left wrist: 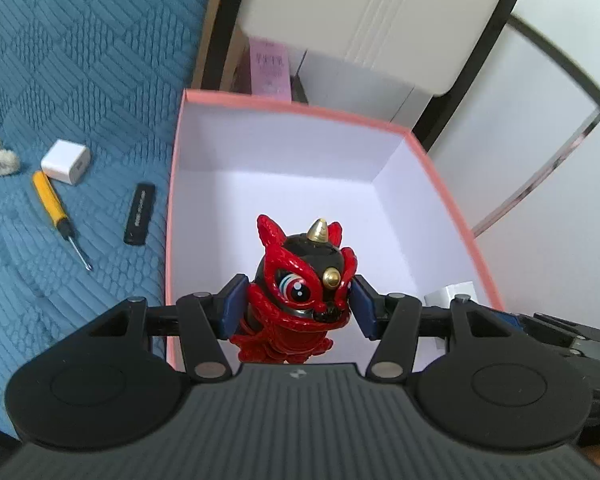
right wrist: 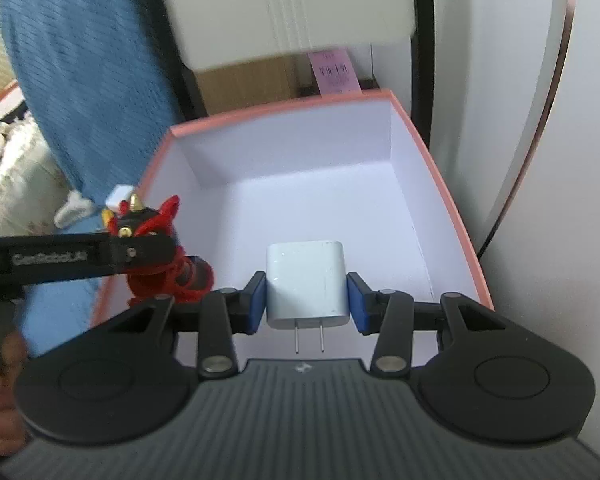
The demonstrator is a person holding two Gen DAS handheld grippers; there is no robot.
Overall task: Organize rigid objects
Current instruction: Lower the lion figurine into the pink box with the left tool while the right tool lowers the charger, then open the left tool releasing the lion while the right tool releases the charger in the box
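My left hand-held gripper (left wrist: 298,306) grips the red lion-dance figurine (left wrist: 300,292), my right hand-held gripper (right wrist: 306,304) the white charger plug (right wrist: 306,284), both over the pink box (left wrist: 172,184), whose floor looks bare. Beyond, a screwdriver (left wrist: 58,216), black stick (left wrist: 140,214) and second charger (left wrist: 66,162) wait on the blue blanket (left wrist: 60,60).

"GenRobot.AI" on left tongs (right wrist: 162,256) arm

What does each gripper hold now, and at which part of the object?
The left gripper holds the red lion figurine by the sides of its head. The right gripper holds the white charger by its two side faces, prongs toward the camera.
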